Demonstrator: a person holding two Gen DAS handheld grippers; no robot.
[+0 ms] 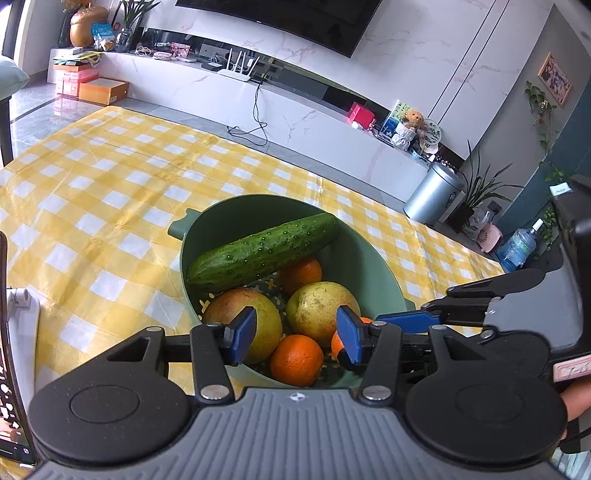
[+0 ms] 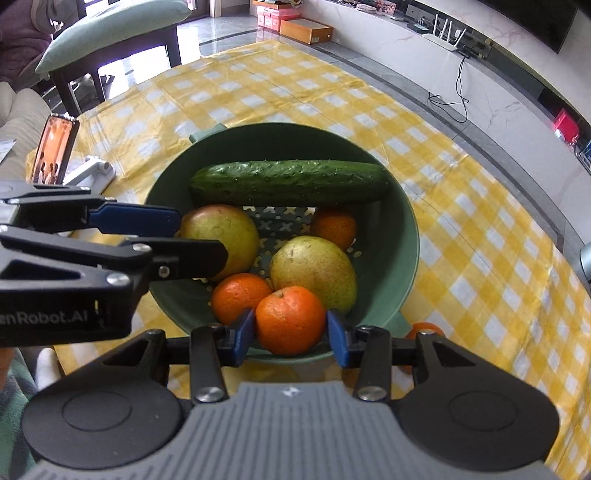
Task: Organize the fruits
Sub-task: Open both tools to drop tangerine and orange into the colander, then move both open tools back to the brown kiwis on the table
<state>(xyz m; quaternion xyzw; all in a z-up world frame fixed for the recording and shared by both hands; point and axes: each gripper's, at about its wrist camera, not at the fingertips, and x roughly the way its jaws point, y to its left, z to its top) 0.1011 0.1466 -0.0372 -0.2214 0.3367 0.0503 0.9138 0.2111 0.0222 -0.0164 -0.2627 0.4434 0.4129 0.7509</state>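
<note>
Now — bowl (image 2: 402,236): 1 cucumber (image 2: 290,181), 2 pears, 3 oranges | left tool (image 1: 296,334) open, empty | right tool (image 2: 290,331) grips orange (image 2: 290,319)

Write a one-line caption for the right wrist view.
Right gripper closed on an orange over a green colander bowl holding a cucumber, pears and oranges.

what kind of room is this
Most likely a home living room: a wall-mounted TV above a long marble media console with a router, and a cushioned seat nearby. The fruit bowl sits on a table under a yellow checked cloth.
</note>
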